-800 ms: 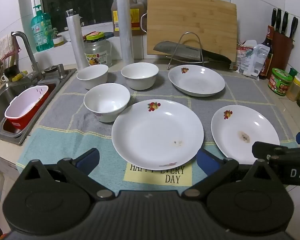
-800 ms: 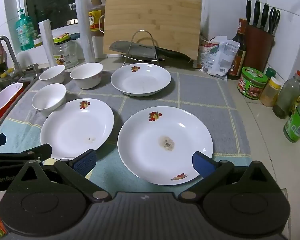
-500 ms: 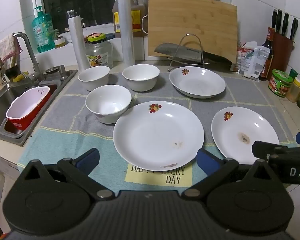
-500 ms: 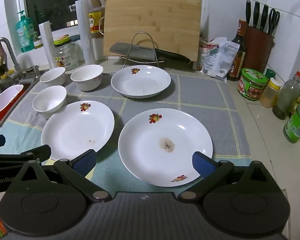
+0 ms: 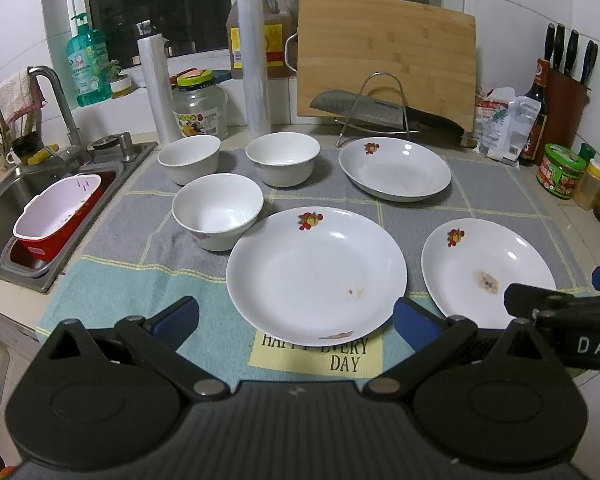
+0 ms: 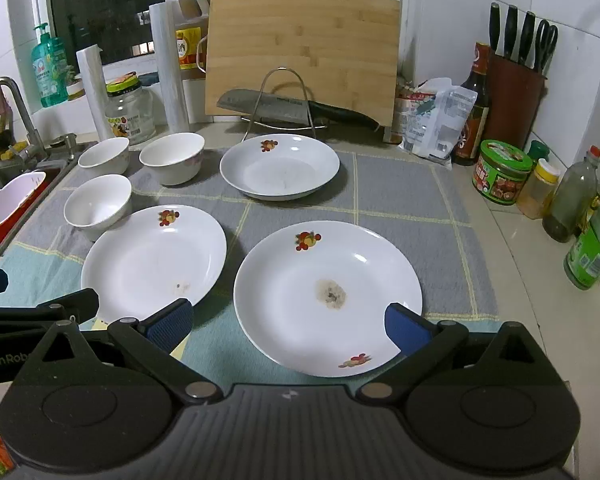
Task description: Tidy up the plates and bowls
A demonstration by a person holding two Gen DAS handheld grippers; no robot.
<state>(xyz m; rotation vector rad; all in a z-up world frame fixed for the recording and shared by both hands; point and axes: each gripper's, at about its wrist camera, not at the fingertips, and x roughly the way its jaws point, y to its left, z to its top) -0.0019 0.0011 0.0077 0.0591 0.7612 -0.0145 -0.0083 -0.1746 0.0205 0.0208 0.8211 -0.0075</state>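
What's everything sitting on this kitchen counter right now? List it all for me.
plates: three, white with fruit print, on the mat, two near, one far
bowls: three, white, mat's left side
mat: one, grey and teal, over the counter
cutting board: one, bamboo, against the back wall
cleaver: one, on the wire rack
knife block: one, brown, right corner
bottles and jars: several, right edge and windowsill
sink: one, left, holding a red and white basket
left gripper: open, empty
right gripper: open, empty
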